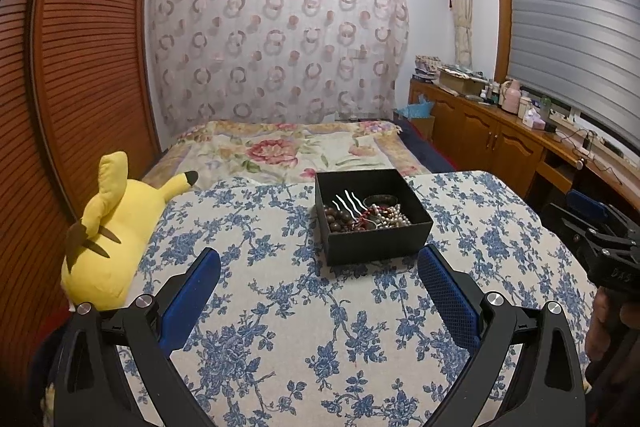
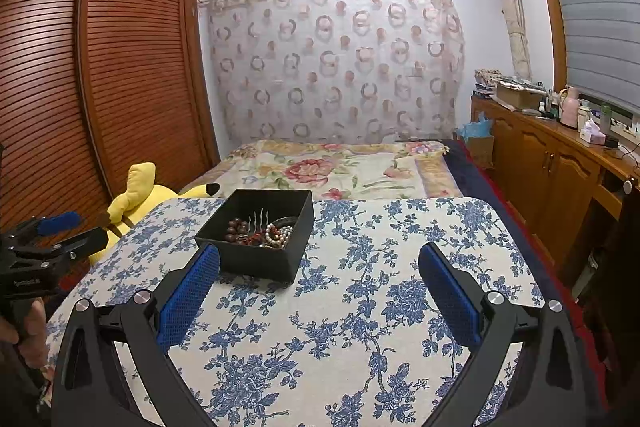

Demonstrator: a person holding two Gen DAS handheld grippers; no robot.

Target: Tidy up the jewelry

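A black open box (image 1: 376,243) stands on the blue-flowered tablecloth (image 1: 304,327). It holds brown beads (image 1: 340,217), a silver hair comb (image 1: 347,202), a pearl strand (image 1: 394,217) and a dark bangle (image 1: 382,199). My left gripper (image 1: 318,259) is open and empty, just short of the box's near wall. In the right wrist view the box (image 2: 260,259) is ahead to the left with the beads (image 2: 236,227) and pearls (image 2: 278,235) inside. My right gripper (image 2: 318,259) is open and empty, its left finger (image 2: 192,287) close to the box's near corner.
A yellow plush toy (image 1: 116,227) lies at the table's left edge. A bed with a floral cover (image 1: 288,147) is behind the table. A wooden cabinet (image 1: 500,143) with bottles runs along the right. A slatted wardrobe (image 1: 80,67) is on the left.
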